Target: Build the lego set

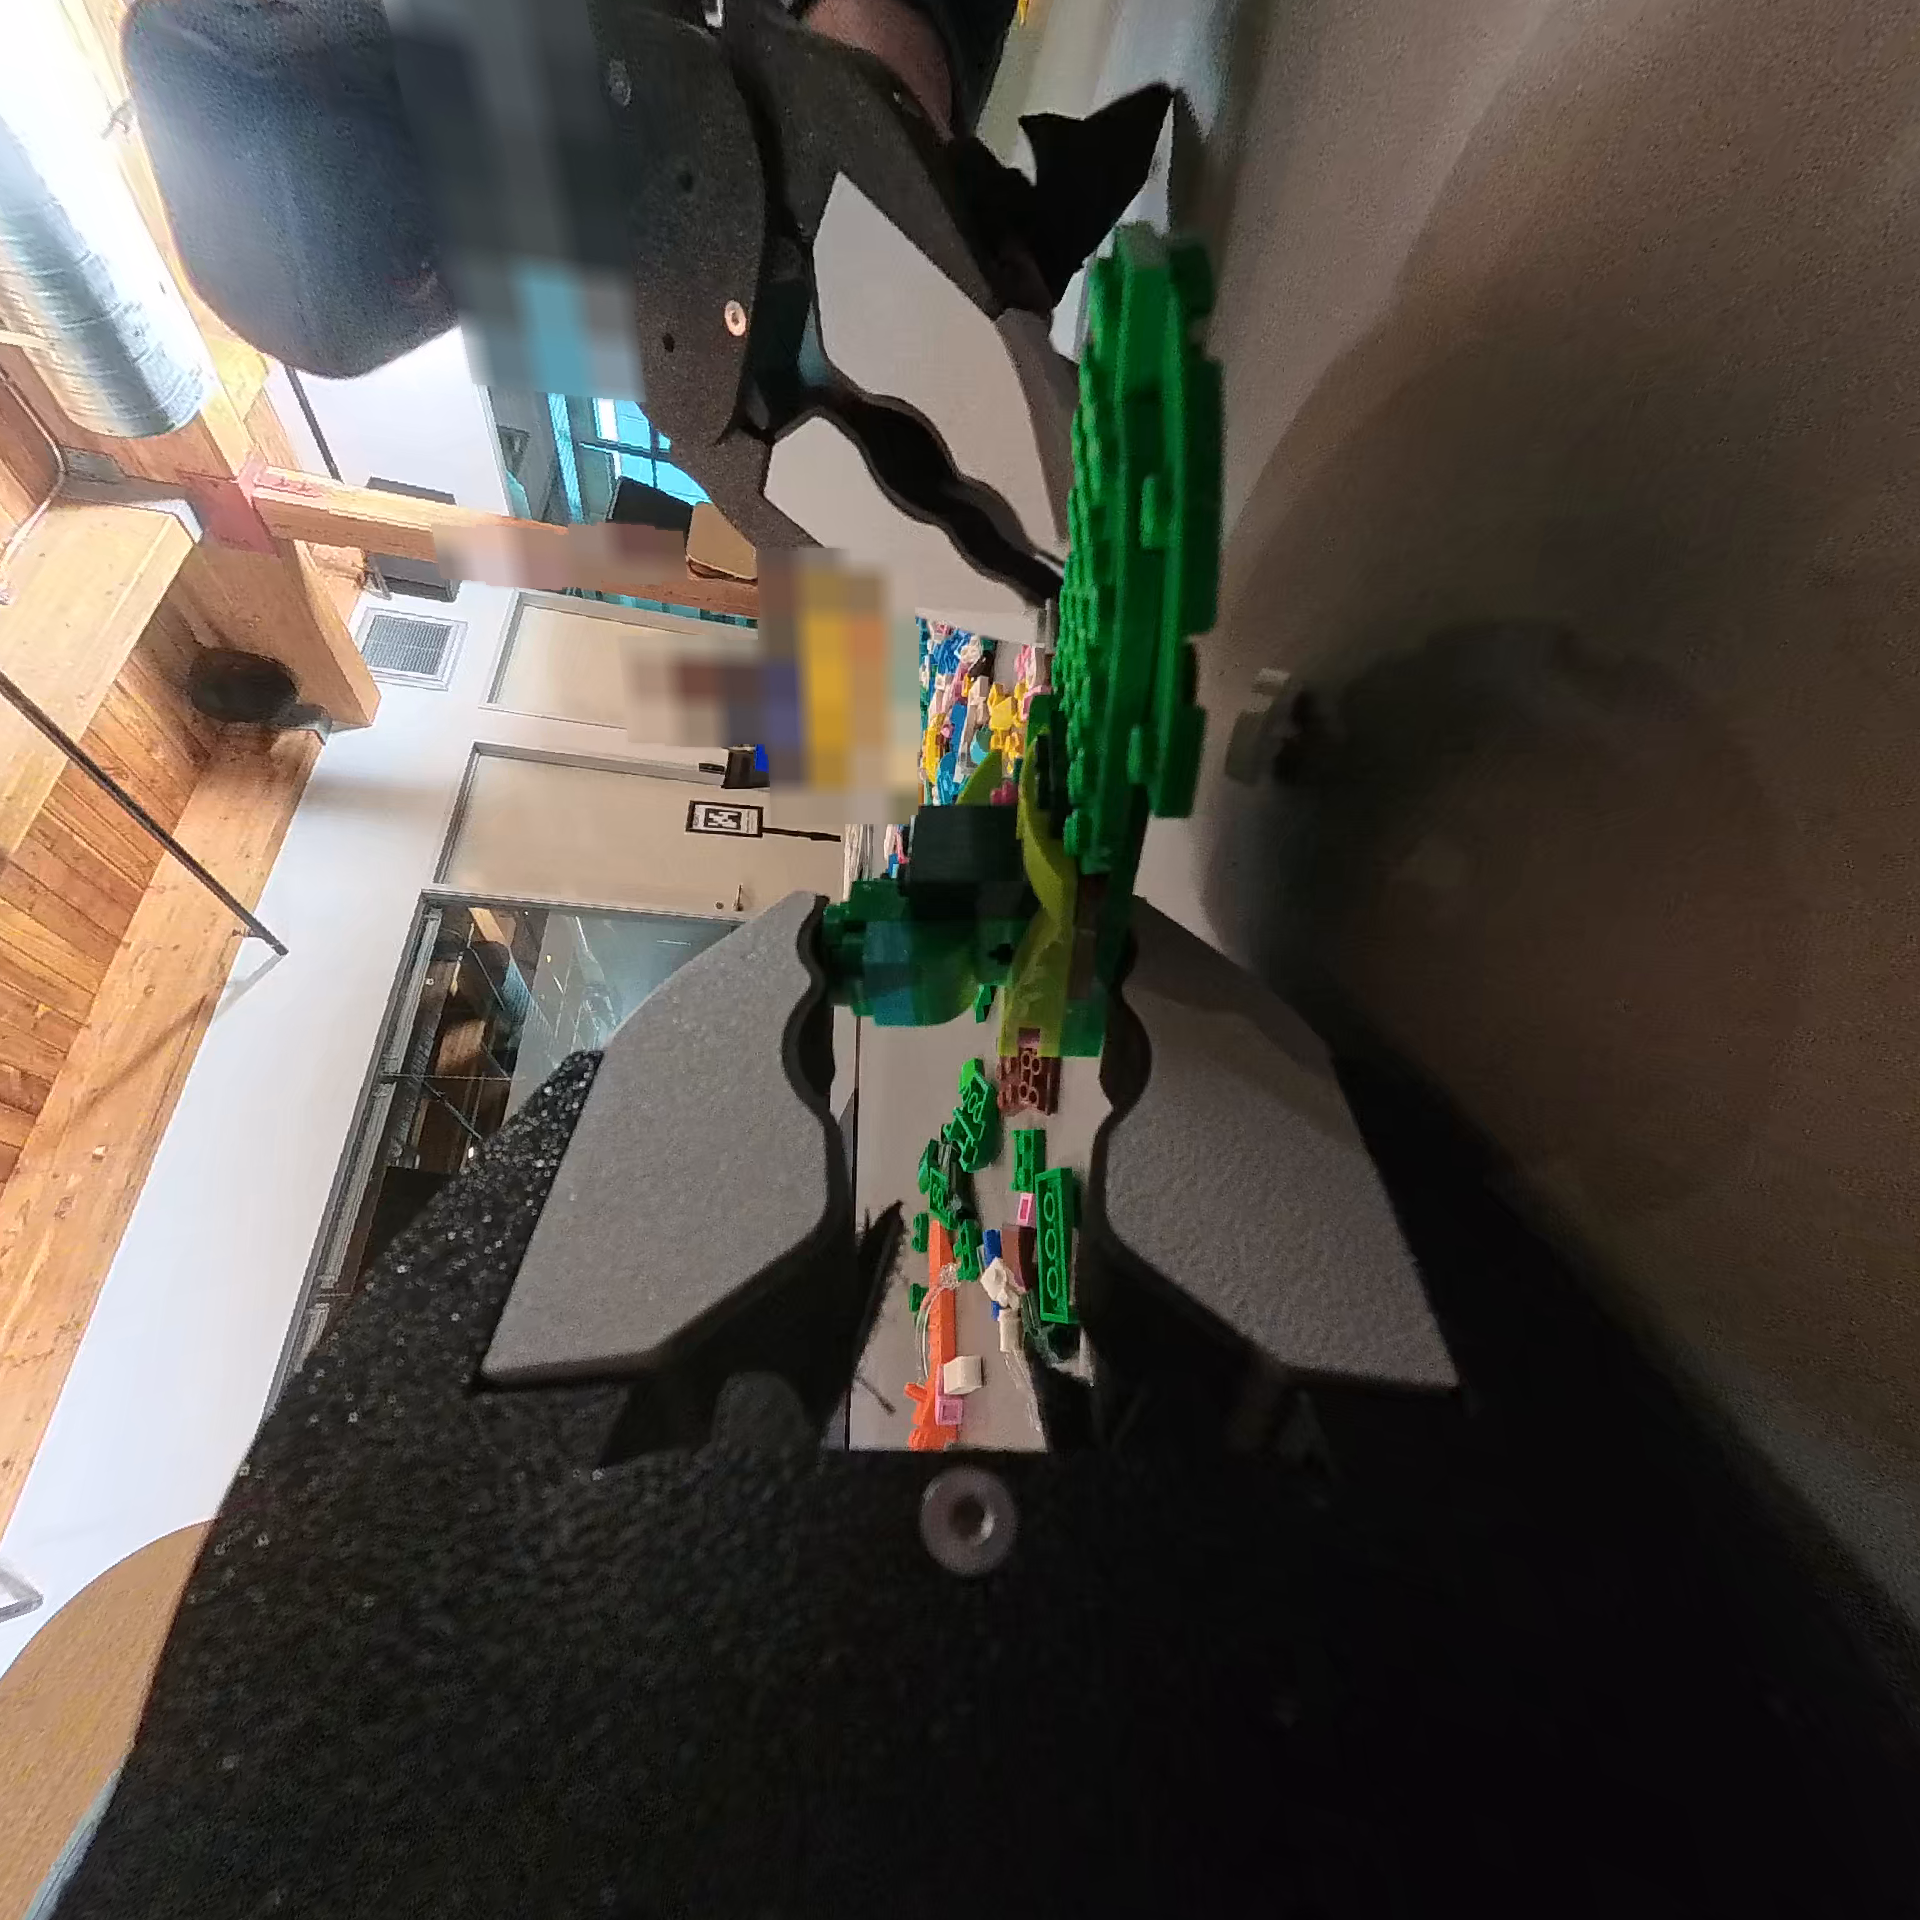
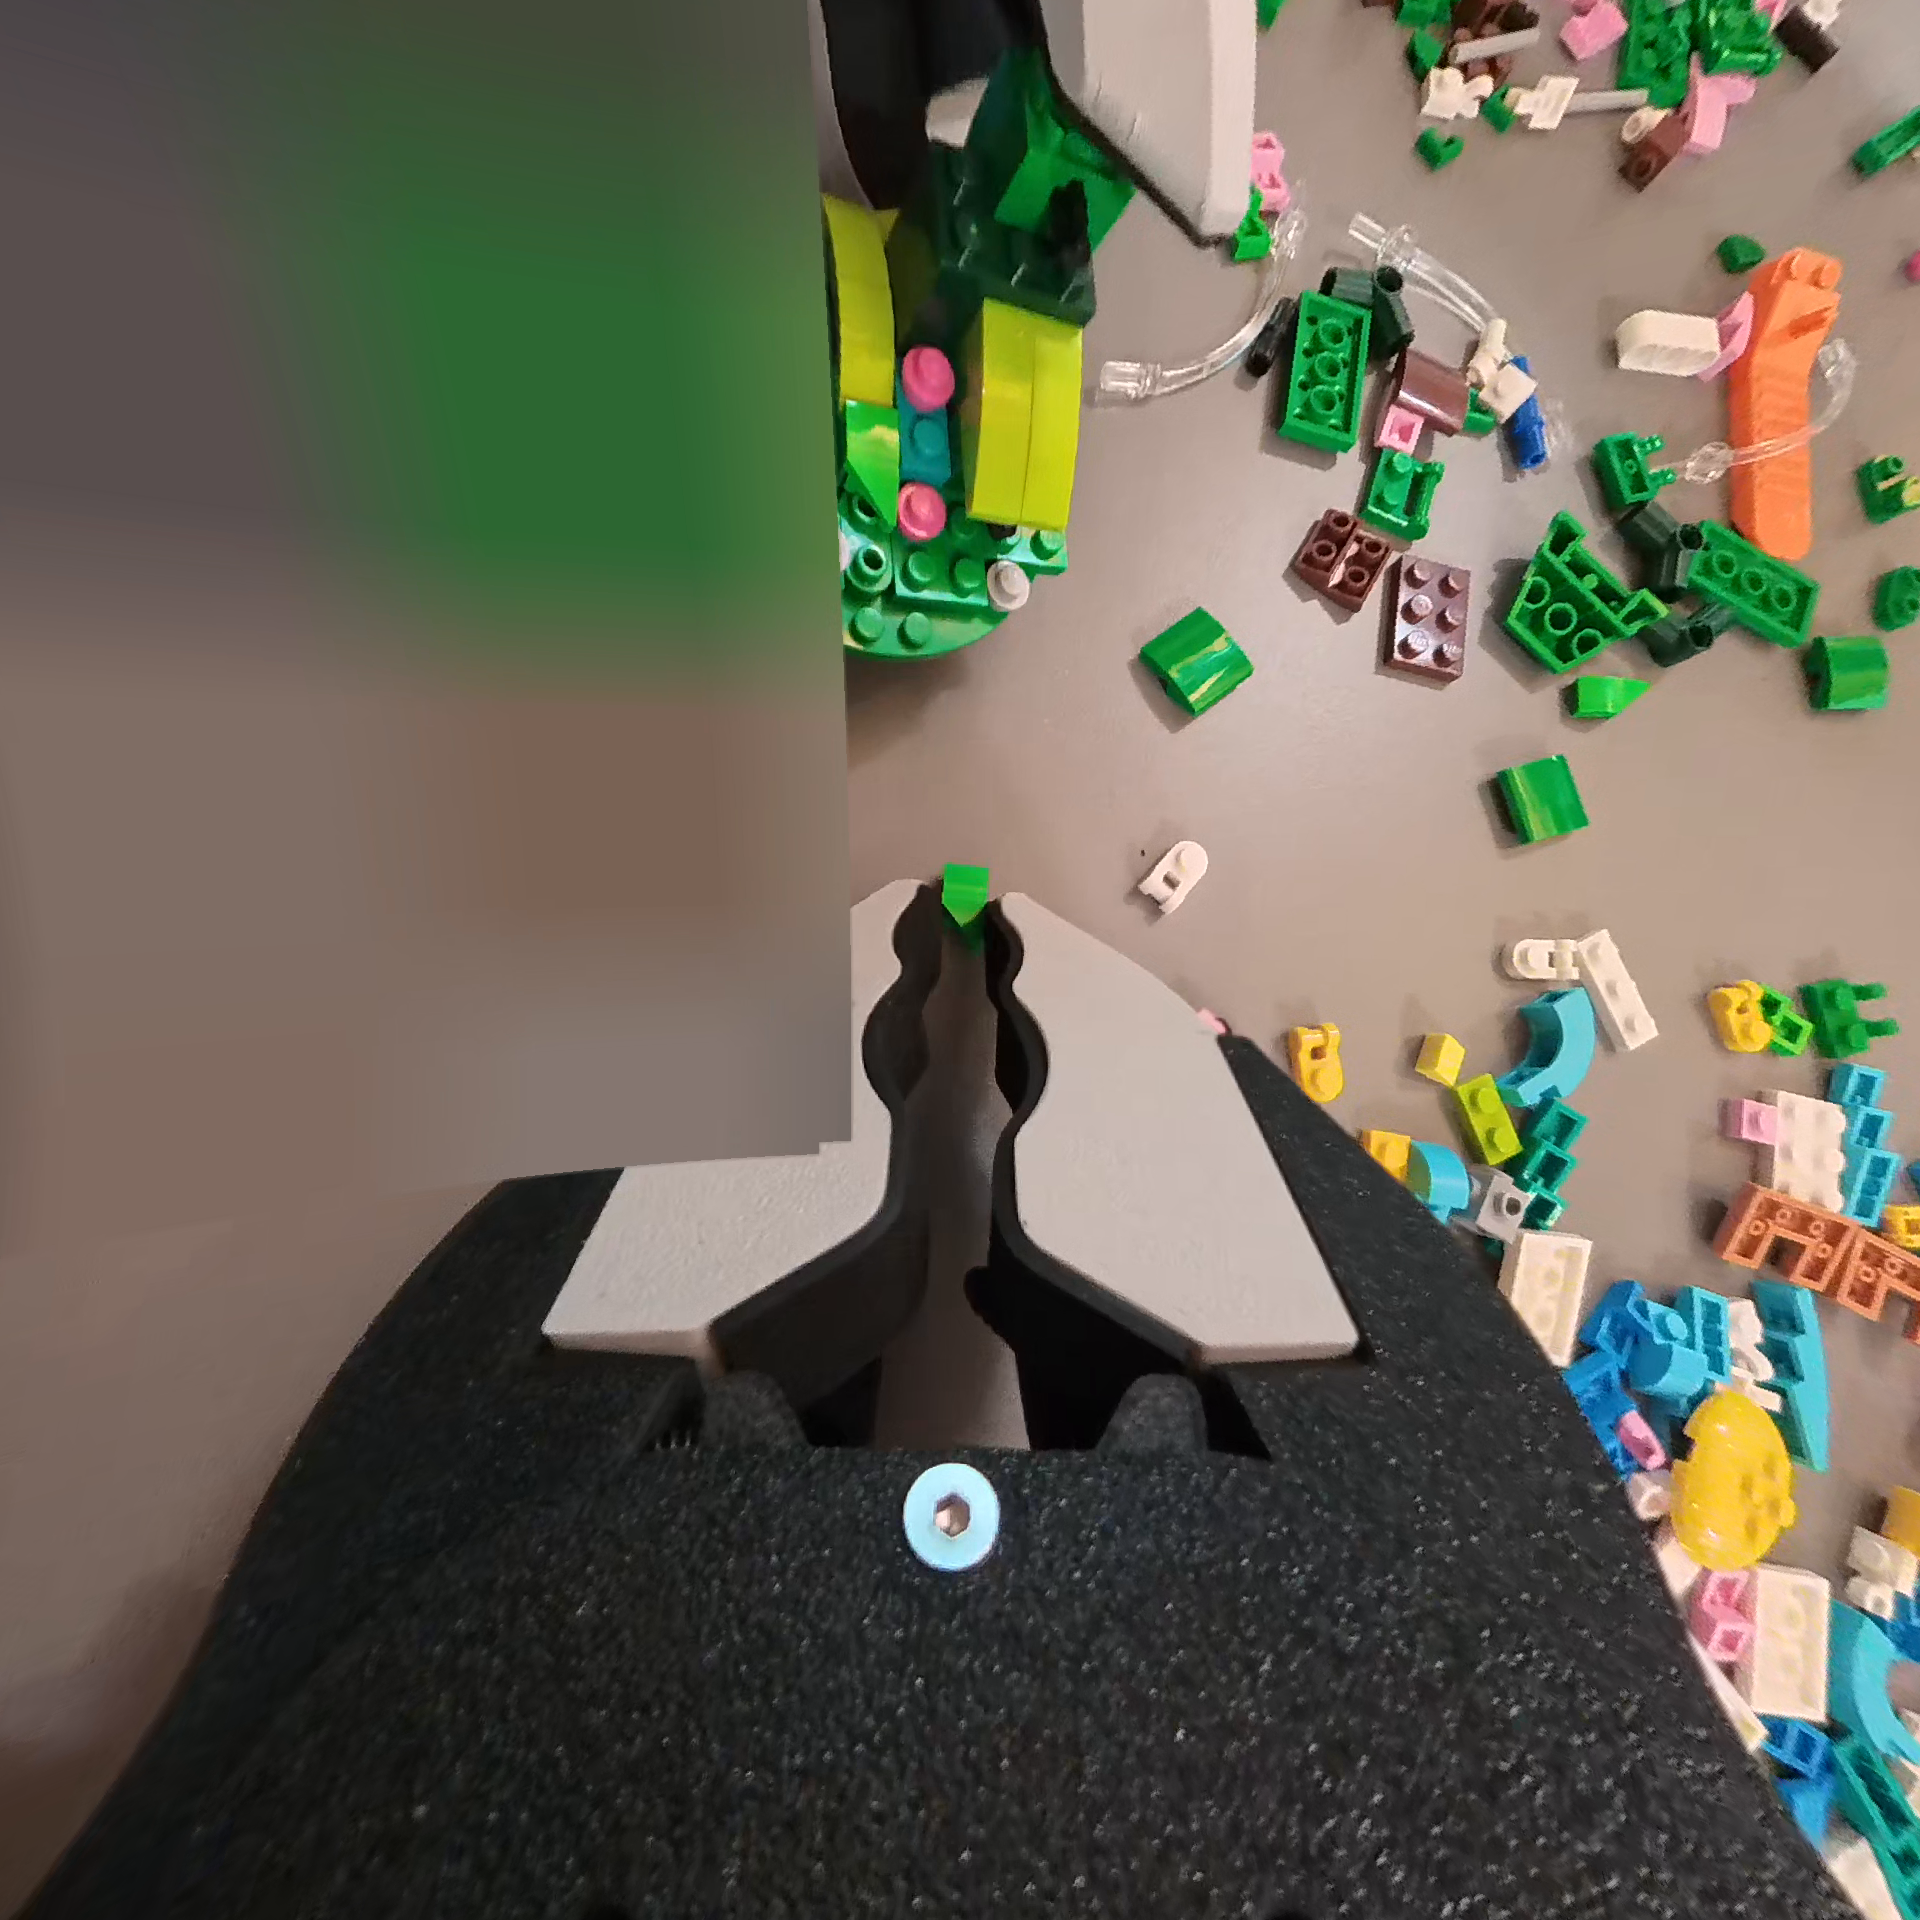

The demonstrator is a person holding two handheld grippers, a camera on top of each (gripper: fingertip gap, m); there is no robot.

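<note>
My left gripper (image 1: 971,961) is clamped across the tall end of the green build (image 1: 1132,582), one finger on its dark green and teal stack and the other down by the base plate, so the model is pinned against the grey table (image 1: 1558,416) rather than lifted clear. In the left wrist view my right gripper (image 1: 1049,561) hangs close over the studded plate, and in its own view it is nearly closed on a small green piece (image 2: 961,899) pinched only at the very tips. That is my main worry: the hold is so shallow that the piece could twist or pop out the moment I press it onto a stud, and it would vanish among the loose green bricks (image 2: 1320,369) to the right. A large part of the plate is hidden from my right camera, so I judge I could also seat the piece a stud off. If I push hard, the plate may tip or slide under my left fingers, and the lime curved parts (image 2: 1023,416) and pink studs (image 2: 925,374) beside them look easy to knock loose. Farther right lie the brown plates (image 2: 1429,613), the orange piece (image 2: 1777,405) and a clear tube (image 2: 1195,364), all well apart from my tips.
</note>
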